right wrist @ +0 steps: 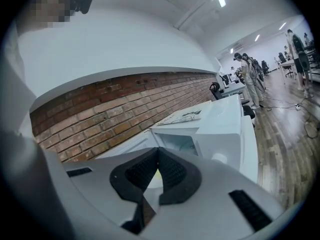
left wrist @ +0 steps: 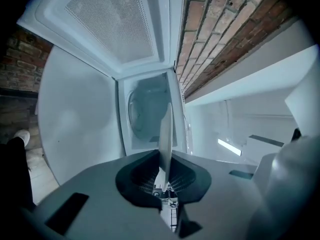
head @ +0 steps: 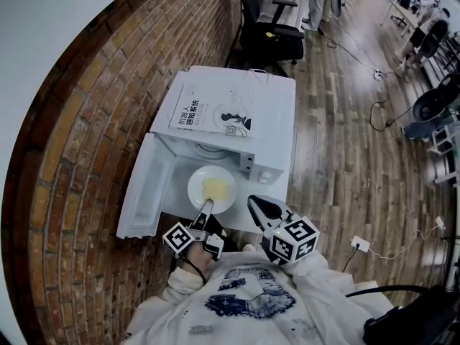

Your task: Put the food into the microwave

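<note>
Left gripper (head: 206,208) pinched narrowly on round white ceramic plate's (head: 198,185) rim, yellow food (head: 215,187) aboard, before open white microwave (head: 273,121), right gripper (head: 257,203) closed, empty.

Food (head: 215,187) indistinct, microwave (head: 277,121) cavity mostly hidden — booklet (head: 212,113) print illegible

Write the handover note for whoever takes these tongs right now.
Left tongs: shut on the rim of the plate, which carries the yellow food.
Right tongs: shut, empty, beside the plate.
Microwave: its door is open; the plate is held at its mouth, not yet inside.
Done: plate gripped, door open.
Left: slide the plate in, release, probably close the door.
</note>
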The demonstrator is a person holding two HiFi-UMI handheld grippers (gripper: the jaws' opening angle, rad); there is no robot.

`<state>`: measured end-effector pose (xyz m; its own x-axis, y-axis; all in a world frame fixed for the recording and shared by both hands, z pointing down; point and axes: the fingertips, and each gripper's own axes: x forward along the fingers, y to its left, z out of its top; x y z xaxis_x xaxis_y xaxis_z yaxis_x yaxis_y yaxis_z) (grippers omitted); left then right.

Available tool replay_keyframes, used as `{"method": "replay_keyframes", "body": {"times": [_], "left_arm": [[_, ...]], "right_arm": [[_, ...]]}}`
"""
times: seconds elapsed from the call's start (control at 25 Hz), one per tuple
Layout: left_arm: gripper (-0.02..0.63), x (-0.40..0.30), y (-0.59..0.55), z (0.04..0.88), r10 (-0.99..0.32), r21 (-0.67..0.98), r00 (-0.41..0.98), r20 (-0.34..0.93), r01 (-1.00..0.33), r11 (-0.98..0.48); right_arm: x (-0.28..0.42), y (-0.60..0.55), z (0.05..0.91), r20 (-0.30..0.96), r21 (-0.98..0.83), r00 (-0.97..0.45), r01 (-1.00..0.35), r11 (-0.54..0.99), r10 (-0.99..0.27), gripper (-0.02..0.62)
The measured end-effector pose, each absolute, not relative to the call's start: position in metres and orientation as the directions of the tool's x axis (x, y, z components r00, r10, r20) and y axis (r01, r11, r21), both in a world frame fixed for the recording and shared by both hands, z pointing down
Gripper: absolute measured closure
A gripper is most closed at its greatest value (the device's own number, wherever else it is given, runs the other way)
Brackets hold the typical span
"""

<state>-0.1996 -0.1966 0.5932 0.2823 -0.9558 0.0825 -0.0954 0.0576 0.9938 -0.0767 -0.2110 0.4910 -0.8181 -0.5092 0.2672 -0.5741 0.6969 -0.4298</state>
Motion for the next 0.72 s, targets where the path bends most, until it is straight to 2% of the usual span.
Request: {"method": "replay_keyframes", "body": {"times": [0.2, 0.32, 0.72], "left_arm": [[0.578, -0.211, -0.216, 0.602, -0.947, 0.991, 0.302, 0.108, -0.108, 0.079], [0.578, -0.215, -0.231, 0.601, -0.947, 0.995, 0.312, 0.080, -0.081, 0.057], [0.578, -0.239, -0.266, 0.638, -0.933, 0.987, 0.324, 0.156, -0.087, 0.135]], "right_arm": [[-0.085, -0.227, 0.492, 0.277, -0.422, -0.801, -0.597, 0.682, -0.530, 0.581], [-0.091, -0.235, 0.493, 0.283, -0.418, -0.794, -0.607, 0.676, -0.537, 0.581], [-0.103, -0.259, 0.501, 0.310, -0.410, -0.762, -0.647, 0.643, -0.569, 0.581]]}}
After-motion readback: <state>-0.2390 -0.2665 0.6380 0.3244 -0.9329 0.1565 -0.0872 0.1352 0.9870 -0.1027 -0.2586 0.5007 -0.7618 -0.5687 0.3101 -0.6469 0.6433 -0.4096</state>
